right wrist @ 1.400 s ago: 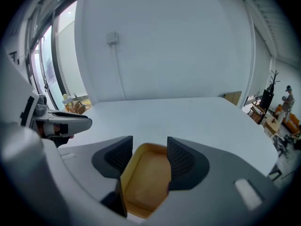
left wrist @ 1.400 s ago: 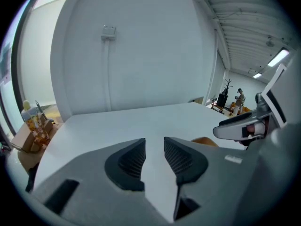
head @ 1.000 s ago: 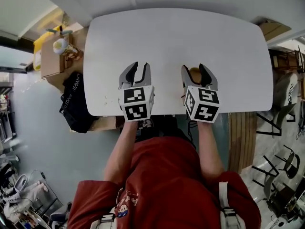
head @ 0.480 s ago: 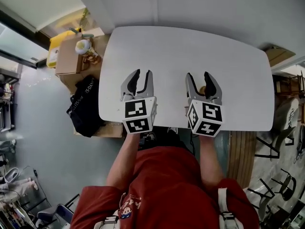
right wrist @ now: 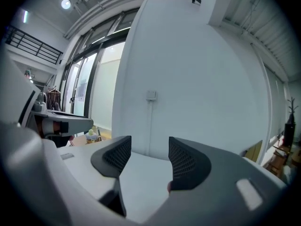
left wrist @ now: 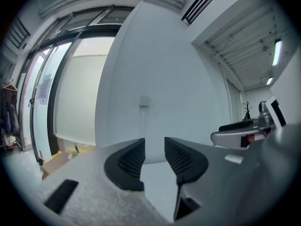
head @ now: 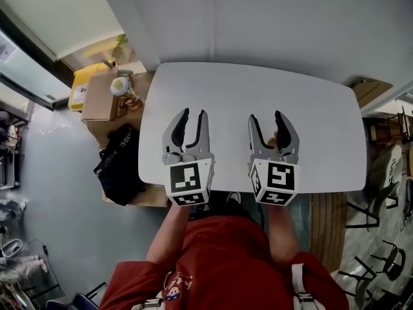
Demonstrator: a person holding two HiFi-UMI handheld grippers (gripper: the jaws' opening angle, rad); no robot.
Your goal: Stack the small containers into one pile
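Head view: over the white table's (head: 310,108) near edge, the left gripper (head: 193,113) and right gripper (head: 266,116) hover side by side, and a tan container (head: 273,138) peeks out beneath the right one. Left gripper view: jaws spread, empty. Right gripper view: the same

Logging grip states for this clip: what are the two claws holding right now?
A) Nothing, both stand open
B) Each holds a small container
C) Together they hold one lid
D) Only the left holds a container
A: the left claw and the right claw each show their pads apart in their own views, with nothing pressed between them.
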